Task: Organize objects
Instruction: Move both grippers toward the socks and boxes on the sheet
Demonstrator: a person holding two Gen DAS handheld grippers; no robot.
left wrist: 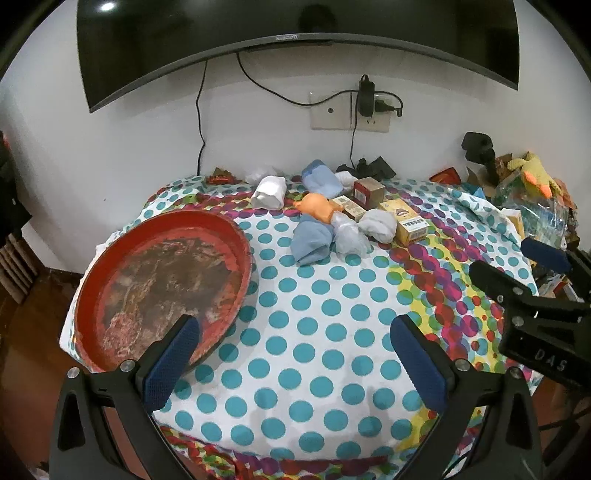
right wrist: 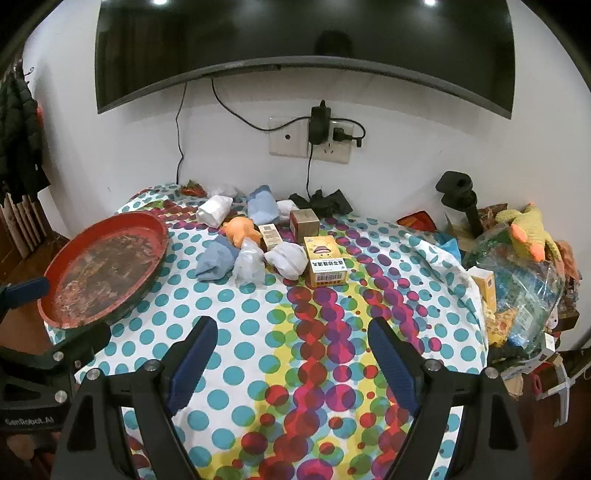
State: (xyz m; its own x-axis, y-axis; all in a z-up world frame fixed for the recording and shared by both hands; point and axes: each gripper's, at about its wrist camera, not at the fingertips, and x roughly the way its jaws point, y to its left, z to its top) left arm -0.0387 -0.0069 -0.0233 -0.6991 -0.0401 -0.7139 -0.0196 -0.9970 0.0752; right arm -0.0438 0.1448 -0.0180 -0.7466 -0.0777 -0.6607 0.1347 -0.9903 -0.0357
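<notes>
A worn red round tray sits at the table's left edge. Far across the dotted cloth lies a cluster: an orange toy, blue rolled cloths, white bundles, a crumpled plastic bag and small boxes. My left gripper stands open over bare cloth, its left finger in front of the tray's near rim. My right gripper is open too, empty, well short of the cluster. Each gripper shows at the side of the other's view.
A wall with a television, a socket with plugged cables stands behind the table. At the right edge a heap of bags, a yellow plush toy and a black stand crowd the table's side.
</notes>
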